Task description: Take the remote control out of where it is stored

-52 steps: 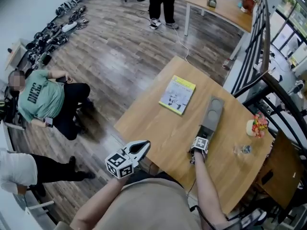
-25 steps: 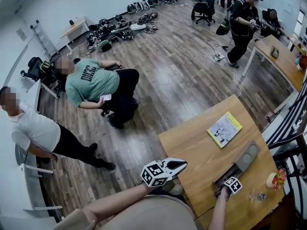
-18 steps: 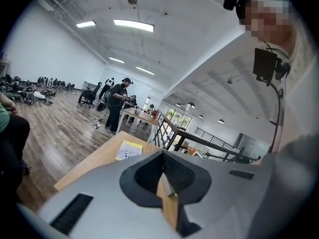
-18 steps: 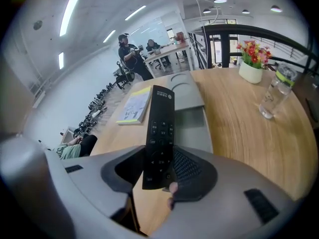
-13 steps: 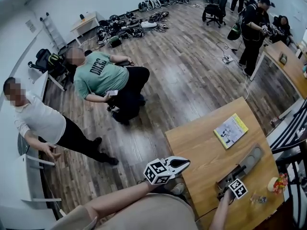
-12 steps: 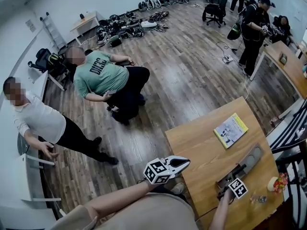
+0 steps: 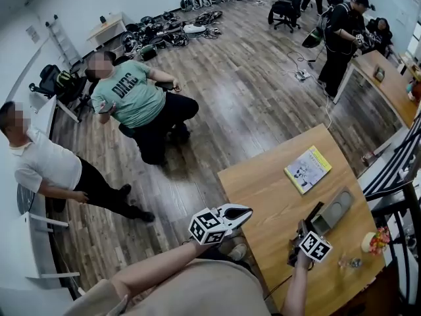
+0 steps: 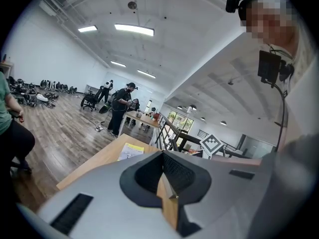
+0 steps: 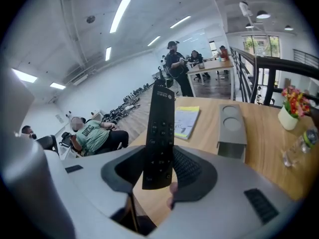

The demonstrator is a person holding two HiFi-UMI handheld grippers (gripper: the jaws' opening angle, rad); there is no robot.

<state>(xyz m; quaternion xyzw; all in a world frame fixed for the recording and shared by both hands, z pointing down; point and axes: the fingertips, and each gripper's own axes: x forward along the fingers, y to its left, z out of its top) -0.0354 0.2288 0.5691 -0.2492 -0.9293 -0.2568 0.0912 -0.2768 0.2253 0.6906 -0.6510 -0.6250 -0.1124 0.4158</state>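
The remote control (image 9: 159,133) is pinched by its lower end in your right gripper (image 9: 160,176). The jaws are clamped on it, and the rest sticks up and out past the tips. It's up off the tabletop (image 9: 264,151), clear of the grey holder (image 9: 232,128) lying beside the yellow booklet (image 9: 185,121). Your left gripper (image 8: 162,176) hangs near the tabletop's edge, jaws together with nothing in them.

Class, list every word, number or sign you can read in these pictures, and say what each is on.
"DICC", roughly: white letters on the seated person's green T-shirt.
Too small to read: print on the black remote control.
Too blurred to read: print on the yellow booklet.
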